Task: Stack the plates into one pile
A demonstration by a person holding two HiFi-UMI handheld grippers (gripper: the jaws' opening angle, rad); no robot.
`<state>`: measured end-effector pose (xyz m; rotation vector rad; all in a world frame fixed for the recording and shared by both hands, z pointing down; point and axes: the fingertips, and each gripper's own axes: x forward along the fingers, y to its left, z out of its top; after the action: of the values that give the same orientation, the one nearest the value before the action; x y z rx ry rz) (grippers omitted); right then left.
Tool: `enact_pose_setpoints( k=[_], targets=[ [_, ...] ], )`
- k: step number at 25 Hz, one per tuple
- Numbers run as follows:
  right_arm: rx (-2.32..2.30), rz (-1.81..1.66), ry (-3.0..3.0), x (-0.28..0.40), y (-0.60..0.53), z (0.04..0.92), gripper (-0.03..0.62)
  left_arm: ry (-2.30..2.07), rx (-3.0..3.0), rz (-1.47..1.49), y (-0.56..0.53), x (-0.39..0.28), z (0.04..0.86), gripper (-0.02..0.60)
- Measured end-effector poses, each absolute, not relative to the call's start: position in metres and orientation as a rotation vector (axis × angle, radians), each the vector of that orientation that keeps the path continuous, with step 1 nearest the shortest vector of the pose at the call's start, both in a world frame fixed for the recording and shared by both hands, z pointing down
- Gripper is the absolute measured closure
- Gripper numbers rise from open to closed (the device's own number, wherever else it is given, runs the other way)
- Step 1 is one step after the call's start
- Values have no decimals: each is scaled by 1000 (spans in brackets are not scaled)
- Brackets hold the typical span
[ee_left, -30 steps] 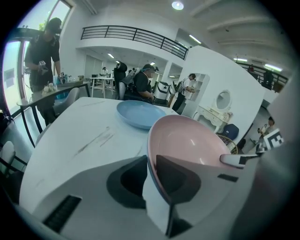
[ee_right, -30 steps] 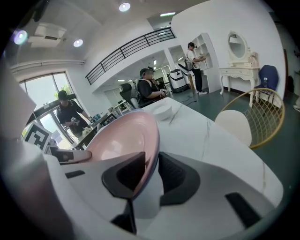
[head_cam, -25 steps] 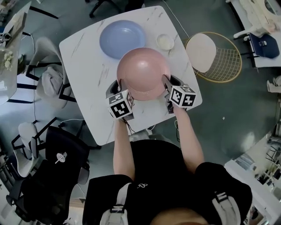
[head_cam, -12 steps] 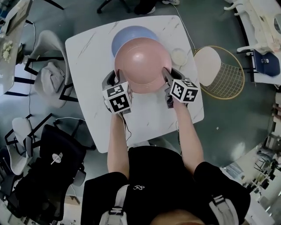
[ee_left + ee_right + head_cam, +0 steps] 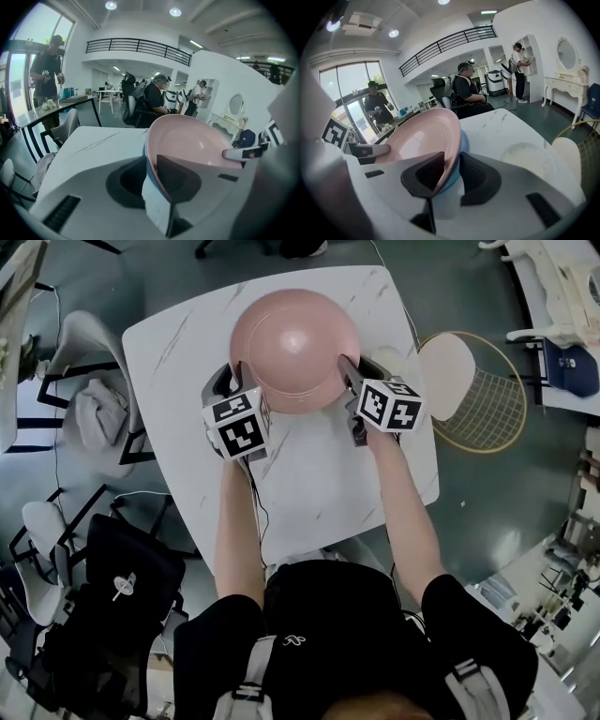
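A large pink plate (image 5: 295,343) lies over the blue plate at the far part of the white marble table (image 5: 319,484); in the head view the blue one is hidden beneath it. My left gripper (image 5: 234,381) has the pink plate's left rim between its jaws and my right gripper (image 5: 352,376) the right rim; both pairs of jaws are opening, pads still against the rim. In the left gripper view the pink plate (image 5: 187,140) rests on a blue edge (image 5: 152,178). The right gripper view shows the pink plate (image 5: 417,140) over the blue plate (image 5: 461,140).
A small white dish (image 5: 529,157) sits on the table just right of my right gripper. A gold wire chair (image 5: 469,390) stands off the table's right edge. Grey chairs (image 5: 94,409) and a black office chair (image 5: 103,615) stand to the left.
Both grippers carried the pink plate away from me, from the table's middle to over the blue plate, which it now covers.
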<state>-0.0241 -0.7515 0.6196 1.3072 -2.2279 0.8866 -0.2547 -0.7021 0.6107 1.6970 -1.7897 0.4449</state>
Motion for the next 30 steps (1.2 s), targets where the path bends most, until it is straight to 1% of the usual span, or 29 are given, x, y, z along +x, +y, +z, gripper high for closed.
enact_pose_setpoints(
  k=[9, 10, 11, 12, 15, 17, 20, 23, 24, 25, 30],
  targets=[
    [1305, 877, -2186, -26, -770, 638, 484, -1786, 1692, 493, -720, -255, 633, 489],
    [1313, 874, -2184, -26, -770, 639, 477, -1811, 1693, 504, -720, -257, 632, 483],
    [1334, 871, -2186, -25, -771, 638, 446, -1845, 1692, 508, -719, -260, 628, 491],
    [1370, 868, -2192, -23, -773, 635, 432, -1879, 1691, 500, -719, -263, 623, 495],
    [1424, 872, -2225, -19, -773, 622, 436, -1912, 1688, 443, -714, -267, 609, 499],
    [1392, 852, -2251, -20, -765, 617, 434, -1922, 1674, 401, -703, -268, 602, 512],
    [1359, 800, -2301, -18, -749, 604, 458, -1941, 1646, 326, -681, -264, 591, 551],
    [1372, 803, -2399, -12, -733, 579, 539, -1952, 1657, 229, -663, -253, 570, 565],
    [1386, 817, -2437, -9, -727, 570, 577, -1959, 1661, 204, -657, -247, 563, 565],
    [1391, 827, -2472, -6, -721, 562, 585, -1967, 1663, 180, -650, -241, 555, 565],
    [1254, 819, -2667, -6, -694, 522, 585, -2011, 1677, 89, -624, -208, 518, 566]
  ],
)
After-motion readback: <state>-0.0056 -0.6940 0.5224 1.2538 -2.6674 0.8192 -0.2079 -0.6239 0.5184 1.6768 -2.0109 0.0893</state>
